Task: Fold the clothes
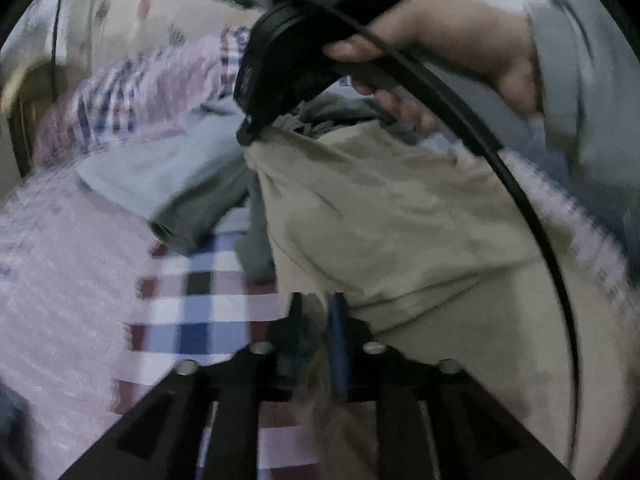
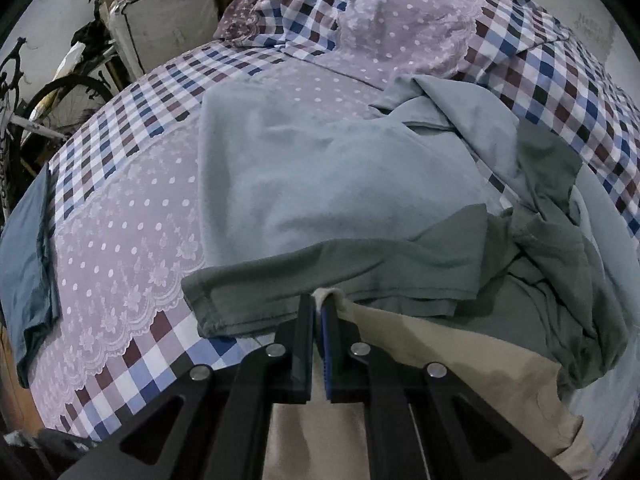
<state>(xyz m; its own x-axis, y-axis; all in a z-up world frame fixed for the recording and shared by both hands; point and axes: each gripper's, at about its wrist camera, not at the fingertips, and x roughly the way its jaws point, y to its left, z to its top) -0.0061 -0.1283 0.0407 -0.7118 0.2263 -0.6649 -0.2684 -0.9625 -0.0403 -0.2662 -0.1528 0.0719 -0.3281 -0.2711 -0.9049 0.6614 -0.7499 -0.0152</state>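
Checked and lace-dotted bedding (image 2: pixel 132 240) covers the bed serving as work surface; nearest, the left gripper (image 1: pixel 316 312) and the right gripper (image 2: pixel 318 308) each pinch an edge of the beige garment (image 1: pixel 400 216), which hangs between them above the bed. Judgement: keep both pinches firm and the edge level and taut. Beyond lie a grey-green shirt (image 2: pixel 360 276) and a pale blue garment (image 2: pixel 320 168), unfolded; containers: a box (image 2: pixel 168 20) far left, contents not visible.

A bed (image 2: pixel 132 216) carries a heap of clothes (image 2: pixel 320 184). A pillow (image 2: pixel 404 28) lies behind the heap. A folded garment (image 2: pixel 28 248) rests at the bed's left edge. A bicycle (image 2: pixel 48 104) stands beyond, far left.
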